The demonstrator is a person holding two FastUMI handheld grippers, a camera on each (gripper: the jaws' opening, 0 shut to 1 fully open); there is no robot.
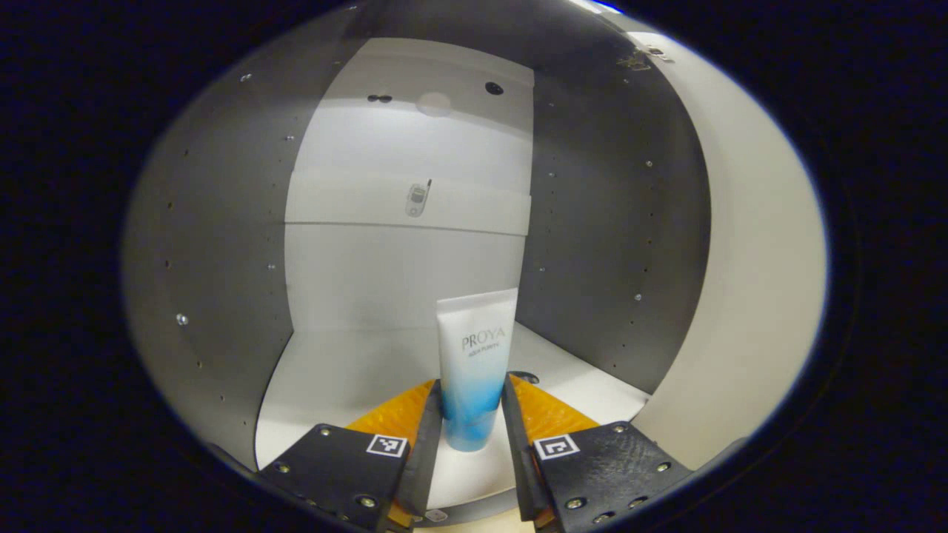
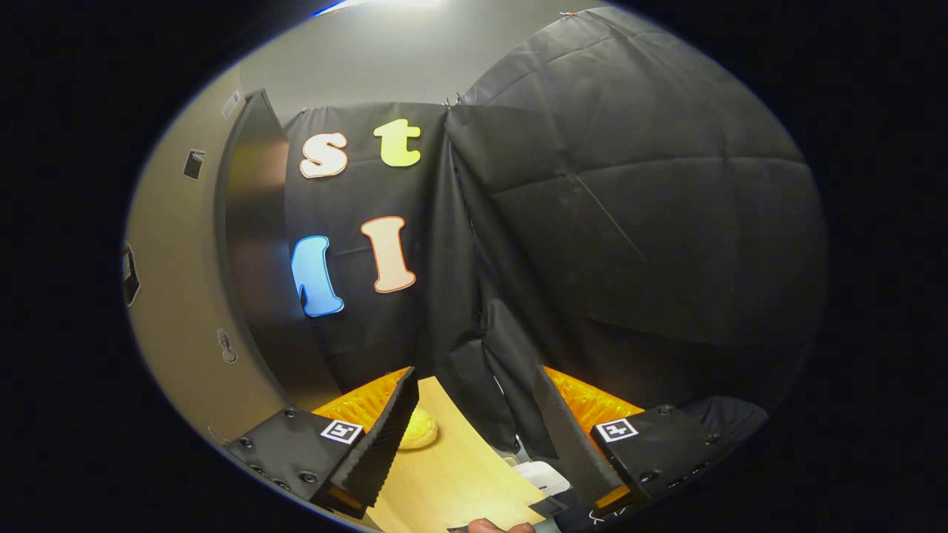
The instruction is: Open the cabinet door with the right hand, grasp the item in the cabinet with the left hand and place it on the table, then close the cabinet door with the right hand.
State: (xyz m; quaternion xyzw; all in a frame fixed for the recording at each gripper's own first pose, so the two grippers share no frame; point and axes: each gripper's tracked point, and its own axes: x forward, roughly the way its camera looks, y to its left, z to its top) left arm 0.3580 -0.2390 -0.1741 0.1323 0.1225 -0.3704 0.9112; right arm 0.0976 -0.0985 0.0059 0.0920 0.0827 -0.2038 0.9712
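In the left gripper view we are looking straight into the cabinet [image 1: 222,244], grey side walls and a pale back panel, with its white floor running out toward the camera. The open cabinet door [image 1: 748,296] sweeps down the right side of that view, and it shows again in the right gripper view as a dark edge on the left. Over there a wooden counter [image 2: 459,474] stretches below, with a small yellowish round thing [image 2: 418,429] lying on it, too blurred to name. Standing upright on the cabinet floor, toward the front and middle, is the tube [image 1: 474,363], white on top fading to blue at the base. The left tool [image 1: 474,403] has its fingers either side of the tube's lower part, right up against it; whether they actually press I cannot tell. The right tool [image 2: 474,400] is spread wide, holding nothing, above the counter's edge.
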